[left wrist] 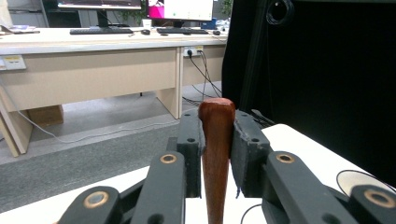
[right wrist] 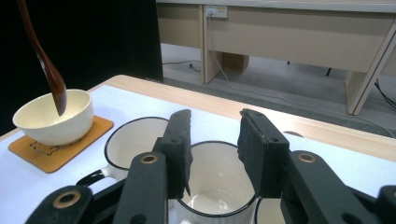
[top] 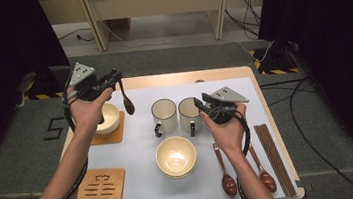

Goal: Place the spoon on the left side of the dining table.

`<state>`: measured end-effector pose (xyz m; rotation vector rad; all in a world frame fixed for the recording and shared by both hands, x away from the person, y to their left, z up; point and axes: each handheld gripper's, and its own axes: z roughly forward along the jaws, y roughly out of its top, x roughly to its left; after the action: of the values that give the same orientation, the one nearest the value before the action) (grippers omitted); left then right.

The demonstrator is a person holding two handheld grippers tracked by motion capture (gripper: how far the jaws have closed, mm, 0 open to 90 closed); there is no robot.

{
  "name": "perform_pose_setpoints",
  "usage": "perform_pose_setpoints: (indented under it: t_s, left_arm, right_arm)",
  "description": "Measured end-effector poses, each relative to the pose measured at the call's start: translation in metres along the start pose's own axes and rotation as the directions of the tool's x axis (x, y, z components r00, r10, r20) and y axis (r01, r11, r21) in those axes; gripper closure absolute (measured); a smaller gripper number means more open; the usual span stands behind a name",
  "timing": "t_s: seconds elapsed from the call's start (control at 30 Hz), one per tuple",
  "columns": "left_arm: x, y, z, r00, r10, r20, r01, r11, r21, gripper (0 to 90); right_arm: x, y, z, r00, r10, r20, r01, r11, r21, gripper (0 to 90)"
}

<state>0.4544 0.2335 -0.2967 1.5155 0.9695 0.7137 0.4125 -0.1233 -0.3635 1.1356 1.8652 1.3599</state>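
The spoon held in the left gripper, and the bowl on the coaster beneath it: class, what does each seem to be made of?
The spoon looks like dark reddish-brown wood with a smooth, slightly glossy finish; faint grain shows on its handle. The bowl looks like glazed ceramic: cream, smooth, with soft sheen. It might also be melamine.

The table (top: 222, 74) bears two coasters (top: 100, 191), two mugs (top: 164, 115), a bowl (top: 176, 156), spoons (top: 225, 172) and chopsticks (top: 273, 156).

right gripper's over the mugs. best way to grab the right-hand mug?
Pinch the rim wall of the right-hand mug from straight above, one jaw inside and one outside. It stands upright and open-topped; the right gripper already hangs open over it. Take the far rim: its handle faces the person, and the other mug crowds its left.
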Motion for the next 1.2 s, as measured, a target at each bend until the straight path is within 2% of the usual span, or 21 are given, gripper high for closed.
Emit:
perform_pose_setpoints:
  t_s: [0.63, 1.2]
  left_arm:
    - [0.022, -0.005, -0.008, 0.9974, 0.002, -0.073, -0.002, 1.0000, -0.003, 74.3]
    - [0.044, -0.015, -0.010, 0.9877, 0.001, -0.156, -0.002, 1.0000, -0.004, 74.3]
  right_arm:
    - [-0.006, -0.012, -0.009, 0.9999, 0.007, 0.012, -0.007, 1.000, 0.007, 63.9]
    - [-0.009, -0.025, -0.021, 0.9997, 0.018, 0.016, -0.018, 1.000, 0.000, 63.6]
